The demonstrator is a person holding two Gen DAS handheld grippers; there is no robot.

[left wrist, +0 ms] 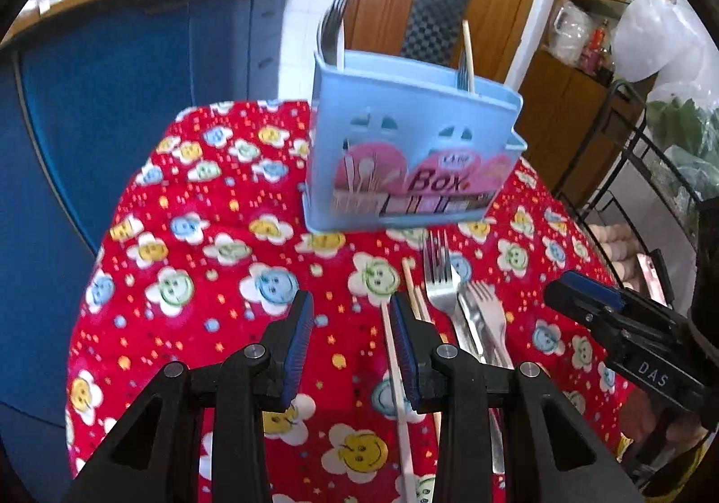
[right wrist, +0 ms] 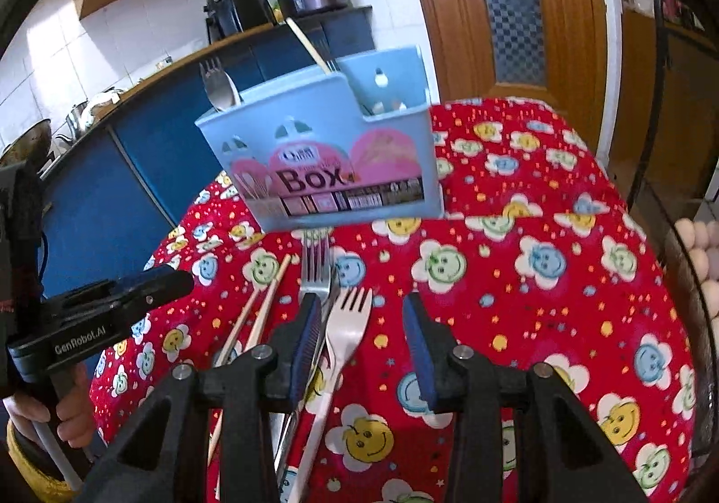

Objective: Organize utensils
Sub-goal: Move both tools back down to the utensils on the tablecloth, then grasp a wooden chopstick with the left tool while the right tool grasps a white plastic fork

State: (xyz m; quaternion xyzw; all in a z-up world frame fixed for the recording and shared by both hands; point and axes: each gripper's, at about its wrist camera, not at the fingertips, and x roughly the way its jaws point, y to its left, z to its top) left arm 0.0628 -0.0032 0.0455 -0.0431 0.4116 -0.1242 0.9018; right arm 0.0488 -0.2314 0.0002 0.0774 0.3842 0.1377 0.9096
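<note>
Up close in the left wrist view, the left hand-held gripper (left wrist: 352,345) stands apart, empty, a thin pale chopstick (left wrist: 395,372) lying on the red flower-print bench (left wrist: 179,242) beside its right pad; light, stiff, likely to roll, so pinch mid-shaft. From the right wrist view, the right hand-held gripper (right wrist: 366,350) gapes over a white plastic fork (right wrist: 343,332), light and slick; its neck looks best. Both lie before the pale blue plastic utensil box (right wrist: 323,161).

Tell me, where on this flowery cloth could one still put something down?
Bare tablecloth lies right of the white fork, out to the table edge, and left of the chopsticks, toward the blue cabinet. Crowded: the strip before the blue box, where metal forks and chopsticks lie bunched.
</note>
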